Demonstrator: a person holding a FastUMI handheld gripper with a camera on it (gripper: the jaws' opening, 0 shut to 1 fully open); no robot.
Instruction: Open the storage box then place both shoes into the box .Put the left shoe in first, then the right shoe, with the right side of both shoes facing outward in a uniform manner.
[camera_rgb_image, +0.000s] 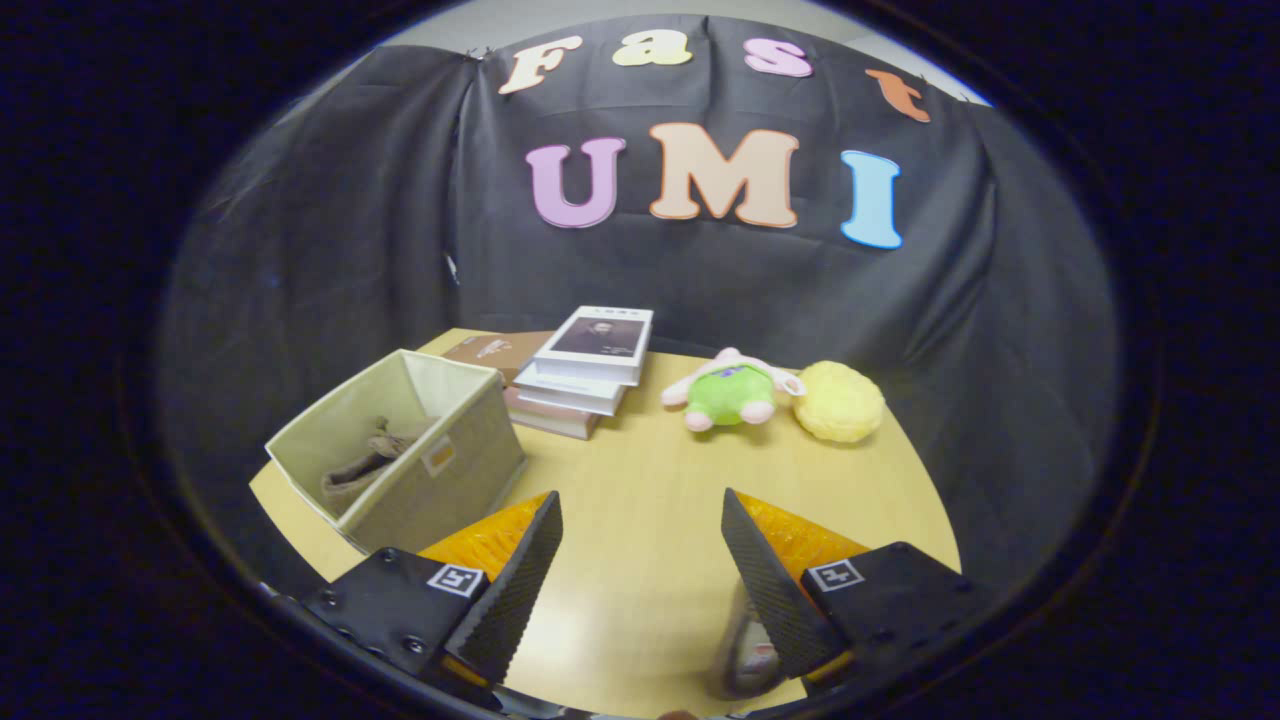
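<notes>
The beige fabric storage box (455, 470) stands open-topped on the wooden table (650, 470), ahead and to the left of my left finger. Inside it lies one brownish shoe (368, 462), low against the box floor. My gripper (640, 498) is open, its fingers spread wide over bare tabletop with nothing between them. A blurred greyish object (745, 655) shows close beside the base of my right finger; I cannot tell whether it is the other shoe.
A stack of books (585, 372) sits just beyond the box. Right of the books lie a green and pink plush toy (735, 392) and a yellow fuzzy ball (840, 402). Black cloth walls close the booth behind the table.
</notes>
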